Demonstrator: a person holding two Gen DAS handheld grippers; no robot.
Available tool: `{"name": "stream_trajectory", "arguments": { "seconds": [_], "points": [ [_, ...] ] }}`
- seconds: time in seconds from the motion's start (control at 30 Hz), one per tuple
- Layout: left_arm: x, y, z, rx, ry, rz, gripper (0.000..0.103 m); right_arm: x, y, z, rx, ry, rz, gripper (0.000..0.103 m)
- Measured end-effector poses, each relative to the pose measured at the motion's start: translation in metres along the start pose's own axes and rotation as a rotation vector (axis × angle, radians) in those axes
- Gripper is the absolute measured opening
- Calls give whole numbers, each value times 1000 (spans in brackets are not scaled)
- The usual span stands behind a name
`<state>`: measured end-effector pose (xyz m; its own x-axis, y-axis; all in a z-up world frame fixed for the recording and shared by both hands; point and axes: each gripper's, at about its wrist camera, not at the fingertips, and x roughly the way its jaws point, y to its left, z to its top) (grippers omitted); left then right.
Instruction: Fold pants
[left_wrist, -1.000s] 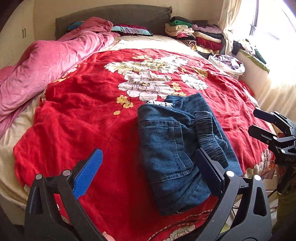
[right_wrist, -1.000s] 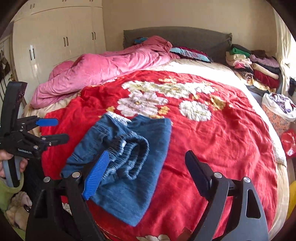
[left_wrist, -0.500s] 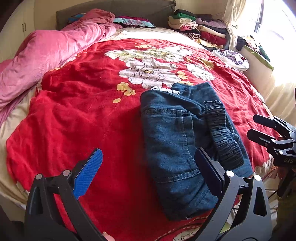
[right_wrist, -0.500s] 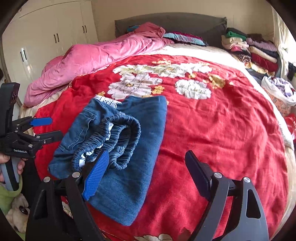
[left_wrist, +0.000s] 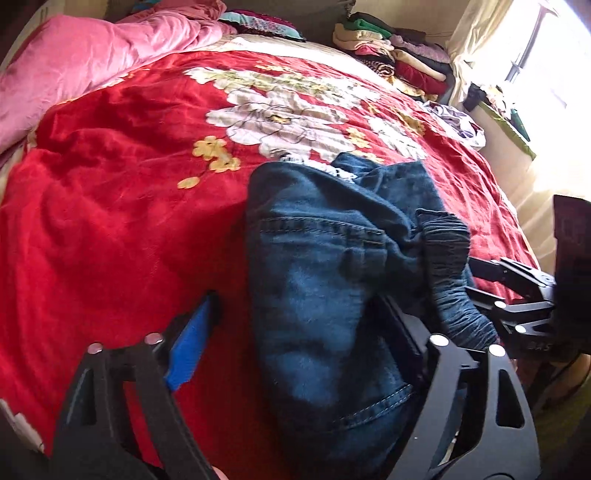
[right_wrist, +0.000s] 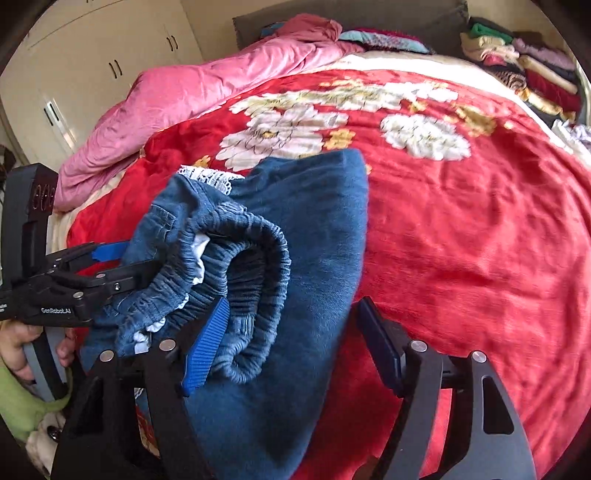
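Note:
Blue denim pants (left_wrist: 325, 295) lie folded into a thick bundle on the red flowered blanket (left_wrist: 110, 221), with the gathered elastic waistband (right_wrist: 258, 280) curled on top. My left gripper (left_wrist: 295, 332) straddles the bundle's near end. Its jaws are closing; the blue pad (left_wrist: 192, 343) stands clear of the denim's left edge. My right gripper (right_wrist: 293, 343) comes at the pants (right_wrist: 325, 221) from the other side. Its jaws are closing too, with the waistband roll and fabric between them but not visibly pinched. Each gripper shows in the other's view: right gripper (left_wrist: 472, 278), left gripper (right_wrist: 118, 264).
A pink duvet (left_wrist: 92, 62) is heaped along the bed's far left. Stacked folded clothes (left_wrist: 399, 59) sit at the far right by the headboard. A cream wardrobe (right_wrist: 92, 74) stands beyond the bed. A person's hand (right_wrist: 22, 343) grips the left handle.
Both grippers have dropped and moved in on the pants, which now fill the space between the jaws. Both pairs of jaws stand narrower than before.

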<state>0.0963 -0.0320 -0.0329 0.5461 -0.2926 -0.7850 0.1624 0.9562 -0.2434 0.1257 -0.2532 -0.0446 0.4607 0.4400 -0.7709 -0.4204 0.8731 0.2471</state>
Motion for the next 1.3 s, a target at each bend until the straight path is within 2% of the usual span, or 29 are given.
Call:
{"name": "stream_trajectory", "arguments": {
  "seconds": [0.07, 0.17, 0.2, 0.3, 0.33, 0.47, 0.67, 0.87, 1.03, 1.13, 1.2, 1.3],
  "points": [
    [5, -4, 3, 6, 1, -9, 65, 3, -2, 1, 1, -9, 30, 70],
    [10, -7, 6, 9, 1, 1, 62, 6, 0, 1, -28, -22, 70, 46],
    [10, -8, 7, 9, 0, -4, 54, 4, 4, 1, -43, -35, 92, 33],
    [5, -14, 11, 20, -8, -12, 40, -4, 14, 3, -76, -73, 93, 24],
    [2, -15, 13, 23, -10, -13, 40, -9, 15, 6, -73, -88, 100, 22],
    [-11, -15, 28, 20, -33, -37, 39, -27, 27, 22, -124, -147, 83, 22],
    [-21, -15, 68, 54, -89, -3, 39, -28, 28, 63, -155, -207, 36, 21],
    [-11, -8, 97, 63, -103, 32, 39, -13, 23, 94, -149, -207, 7, 21],
    [12, 3, 102, 44, -72, 44, 39, 11, 12, 101, -136, -160, -32, 21],
    [26, 9, 96, 39, -35, 70, 40, 31, 1, 96, -117, -77, -124, 21],
    [31, 12, 91, 43, -23, 83, 49, 37, -4, 90, -107, -56, -139, 23],
    [39, 19, 86, 38, -10, 96, 59, 44, -9, 80, -105, -36, -179, 37]
  ]
}}
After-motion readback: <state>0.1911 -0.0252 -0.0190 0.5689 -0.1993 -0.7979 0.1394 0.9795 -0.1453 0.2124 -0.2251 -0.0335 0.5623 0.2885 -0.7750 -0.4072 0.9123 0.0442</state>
